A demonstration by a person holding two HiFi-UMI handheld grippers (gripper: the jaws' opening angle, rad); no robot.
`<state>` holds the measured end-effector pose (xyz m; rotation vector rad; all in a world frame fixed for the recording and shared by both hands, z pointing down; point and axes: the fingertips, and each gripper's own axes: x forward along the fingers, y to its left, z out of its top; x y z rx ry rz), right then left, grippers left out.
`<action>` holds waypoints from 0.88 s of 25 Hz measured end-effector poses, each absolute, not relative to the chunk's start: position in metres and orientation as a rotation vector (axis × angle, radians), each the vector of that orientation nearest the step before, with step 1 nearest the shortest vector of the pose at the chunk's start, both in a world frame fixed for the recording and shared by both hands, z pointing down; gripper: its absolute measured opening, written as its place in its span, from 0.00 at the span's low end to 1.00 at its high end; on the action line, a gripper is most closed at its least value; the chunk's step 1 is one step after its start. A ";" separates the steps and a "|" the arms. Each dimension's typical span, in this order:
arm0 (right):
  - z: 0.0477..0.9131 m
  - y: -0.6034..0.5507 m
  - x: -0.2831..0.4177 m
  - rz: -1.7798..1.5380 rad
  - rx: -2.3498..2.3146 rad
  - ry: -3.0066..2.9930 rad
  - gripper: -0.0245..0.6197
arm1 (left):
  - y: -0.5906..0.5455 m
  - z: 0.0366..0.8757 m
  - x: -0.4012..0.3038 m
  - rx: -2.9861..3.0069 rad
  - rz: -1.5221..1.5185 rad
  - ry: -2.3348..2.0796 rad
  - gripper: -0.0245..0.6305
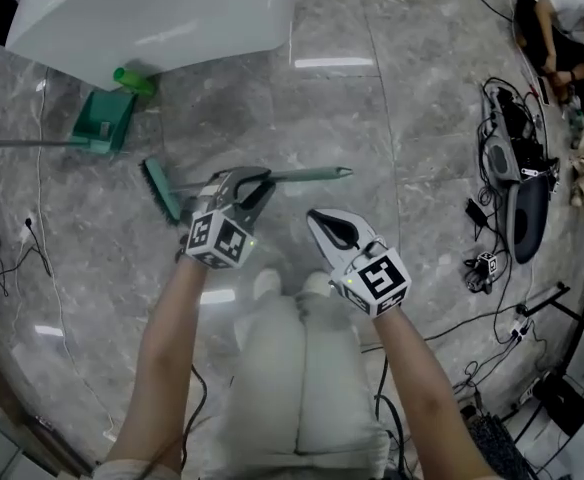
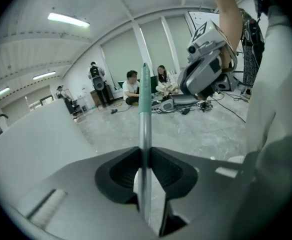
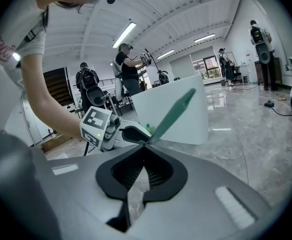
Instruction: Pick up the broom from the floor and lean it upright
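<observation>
Clamping the broom point(image 1: 302, 176) partway along its handle, probably for balance, the left gripper point(image 1: 247, 183) holds it roughly level over the floor point(image 1: 392, 88), brush end leftward. The right gripper point(image 1: 324, 226) hangs just beside, jaws shut and empty, seemingly ready to steady the handle. Both forearms reach forward, grippers angled down.

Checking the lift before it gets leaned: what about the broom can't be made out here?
- Head view: whether the brush head clears the floor; camera looks steeply down.
- Left gripper view: brush head hidden below the body of the left gripper.
- Right gripper view: handle vanishes behind the left gripper.
</observation>
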<state>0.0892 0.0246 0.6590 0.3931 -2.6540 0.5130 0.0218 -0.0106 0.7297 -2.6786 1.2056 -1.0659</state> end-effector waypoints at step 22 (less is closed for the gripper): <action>0.445 0.069 0.014 0.565 0.224 -2.773 0.04 | 0.032 0.510 -0.150 -2.270 -0.414 2.429 0.15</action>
